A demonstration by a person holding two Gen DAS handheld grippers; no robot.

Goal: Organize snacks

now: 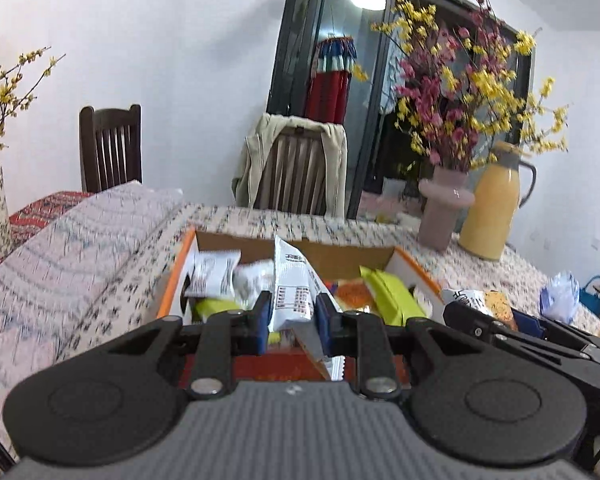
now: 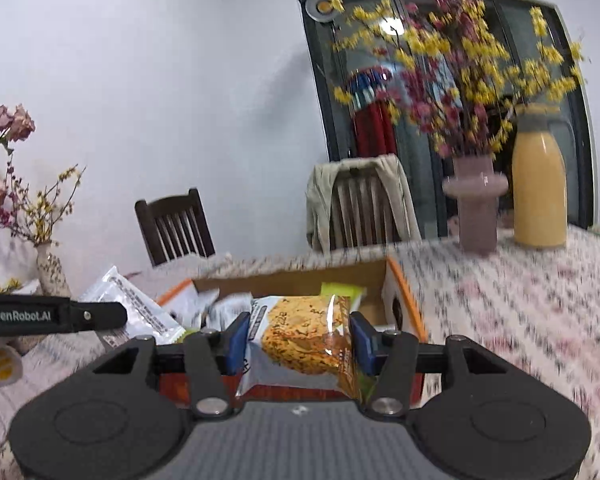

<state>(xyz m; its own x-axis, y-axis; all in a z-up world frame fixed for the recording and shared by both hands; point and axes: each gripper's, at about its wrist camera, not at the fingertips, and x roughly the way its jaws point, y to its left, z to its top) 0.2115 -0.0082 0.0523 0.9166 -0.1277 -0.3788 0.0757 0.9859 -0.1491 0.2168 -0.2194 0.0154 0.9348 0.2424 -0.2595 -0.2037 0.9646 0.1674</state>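
Your left gripper (image 1: pixel 291 316) is clamped on a white snack packet (image 1: pixel 293 294), held upright above the cardboard box (image 1: pixel 220 242) on the worktop (image 1: pixel 100 248); your right gripper (image 2: pixel 299 340) is clamped on an orange noodle-snack packet (image 2: pixel 300 334), just above the same box; further packets lie inside.

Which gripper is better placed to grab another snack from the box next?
Neither yet: both are full. The left gripper pinches a white packet; the right gripper clamps an orange snack pack. Both sit over the box; whichever unloads first goes next.
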